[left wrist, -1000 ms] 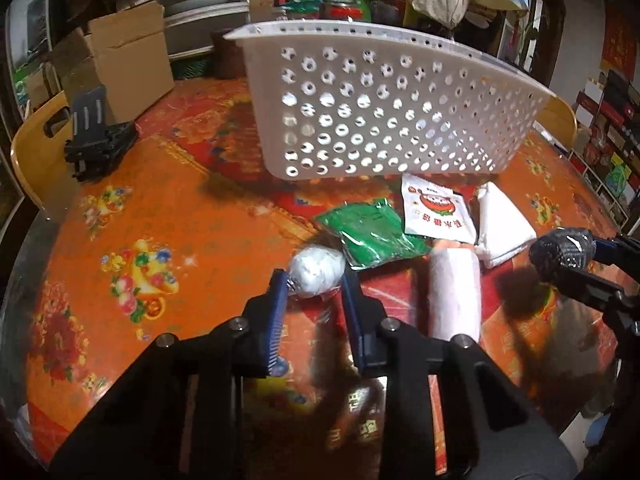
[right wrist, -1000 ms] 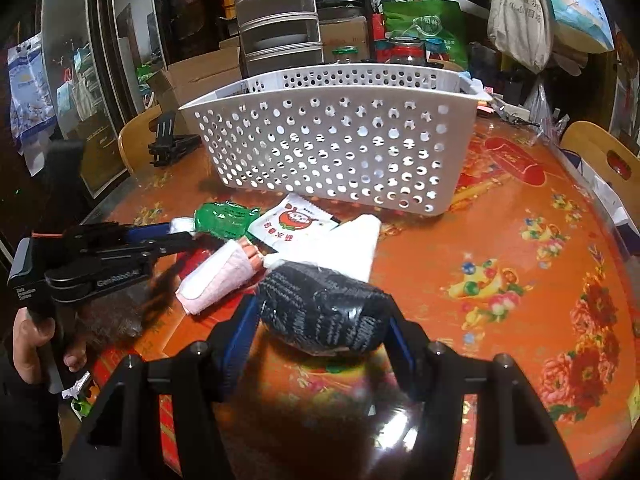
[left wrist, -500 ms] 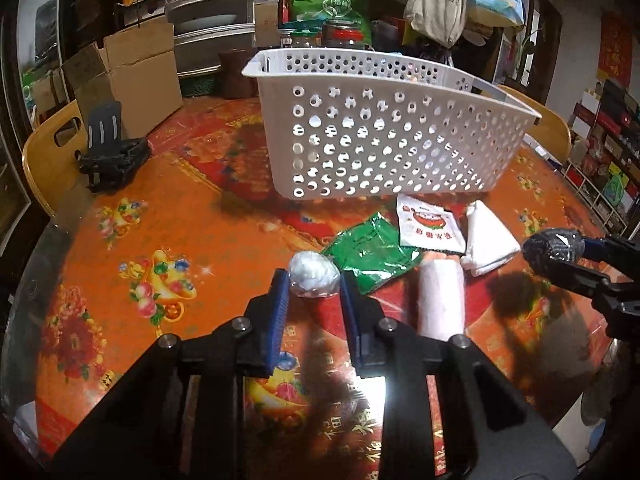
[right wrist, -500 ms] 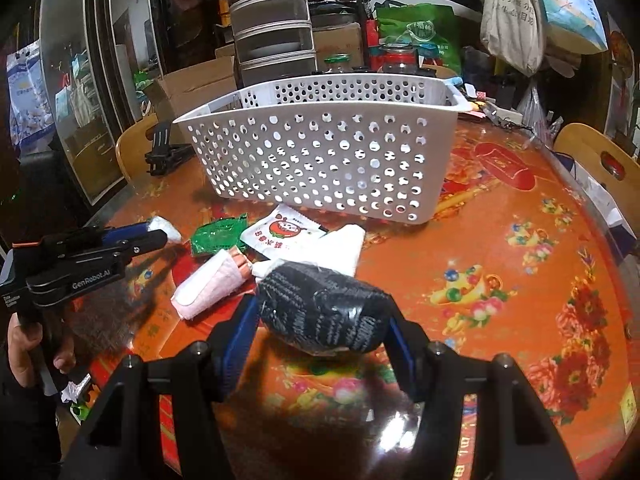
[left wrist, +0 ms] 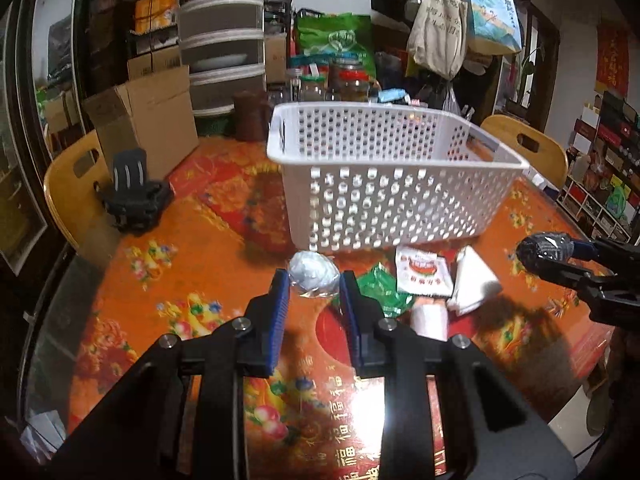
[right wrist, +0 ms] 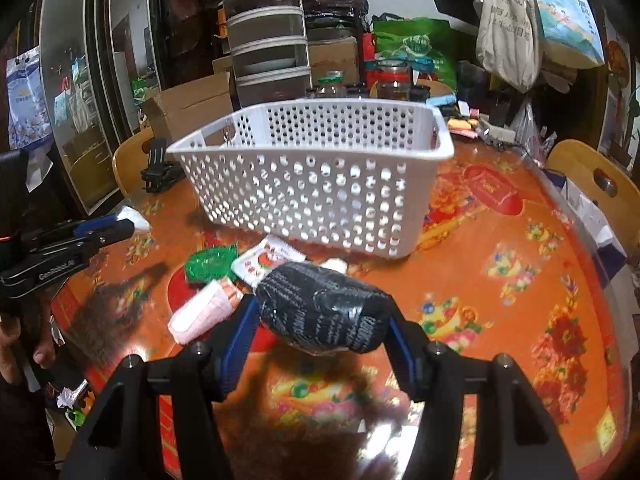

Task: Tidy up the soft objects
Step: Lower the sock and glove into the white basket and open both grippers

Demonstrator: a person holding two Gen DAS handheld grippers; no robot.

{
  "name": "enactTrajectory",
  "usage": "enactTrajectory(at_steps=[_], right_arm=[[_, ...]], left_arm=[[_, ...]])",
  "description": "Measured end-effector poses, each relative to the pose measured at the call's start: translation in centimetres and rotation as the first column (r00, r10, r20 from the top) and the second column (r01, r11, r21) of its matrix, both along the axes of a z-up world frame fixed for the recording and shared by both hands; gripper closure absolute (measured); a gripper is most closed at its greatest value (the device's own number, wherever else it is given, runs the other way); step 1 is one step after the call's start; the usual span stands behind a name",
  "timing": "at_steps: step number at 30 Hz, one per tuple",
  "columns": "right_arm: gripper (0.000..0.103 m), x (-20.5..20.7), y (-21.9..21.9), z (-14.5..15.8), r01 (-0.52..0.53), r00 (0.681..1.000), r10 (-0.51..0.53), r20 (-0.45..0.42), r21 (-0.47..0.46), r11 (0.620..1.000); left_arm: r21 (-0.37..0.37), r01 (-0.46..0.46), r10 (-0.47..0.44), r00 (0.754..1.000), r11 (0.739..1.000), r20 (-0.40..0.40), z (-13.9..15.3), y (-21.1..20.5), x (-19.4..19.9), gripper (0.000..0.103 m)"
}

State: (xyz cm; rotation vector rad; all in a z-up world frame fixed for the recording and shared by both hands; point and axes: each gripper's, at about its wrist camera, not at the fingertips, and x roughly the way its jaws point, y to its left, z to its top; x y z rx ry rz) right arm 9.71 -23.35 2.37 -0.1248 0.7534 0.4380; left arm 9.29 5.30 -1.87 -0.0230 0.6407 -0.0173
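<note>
On the table (left wrist: pixel 192 264), packets (left wrist: pixel 422 272) lie before the basket (left wrist: pixel 392 184); a cardboard box (left wrist: pixel 148 128) stands behind-left.

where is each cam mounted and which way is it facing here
Left wrist: on the left gripper, facing the white basket across the table; its fingers hold a white bundle.
Right wrist: on the right gripper, facing the same basket; its fingers hold a black bundle; a bare hand shows.
Shared: basket, green packet, each other's gripper.

Wooden chairs (left wrist: pixel 70 196); stacked drawers (left wrist: pixel 222 52)
</note>
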Motion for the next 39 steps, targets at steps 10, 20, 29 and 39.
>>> enactTrajectory(at_steps=[10,20,29,39], right_arm=[[0.043,3.0,-0.1,5.1,0.007,0.998,-0.005,0.069,-0.02,1.0],[0.043,8.6,0.4,7.7,0.029,0.996,-0.025,0.081,-0.042,0.999],[0.043,14.2,2.1,6.8,0.049,0.999,-0.047,0.026,-0.07,0.996],[0.043,17.6,3.3,4.0,0.066,0.997,-0.068,-0.025,-0.095,0.993]], left_arm=[[0.001,-0.007,0.007,0.997,1.0,0.077,5.8,0.4,1.1,0.079],[0.002,0.015,-0.015,0.999,1.0,0.051,9.6,0.0,7.2,0.079],[0.029,0.014,-0.013,0.999,0.999,-0.045,9.5,-1.6,15.6,0.079],[0.036,-0.03,0.037,0.978,0.999,-0.203,4.7,-1.9,23.0,0.079]])
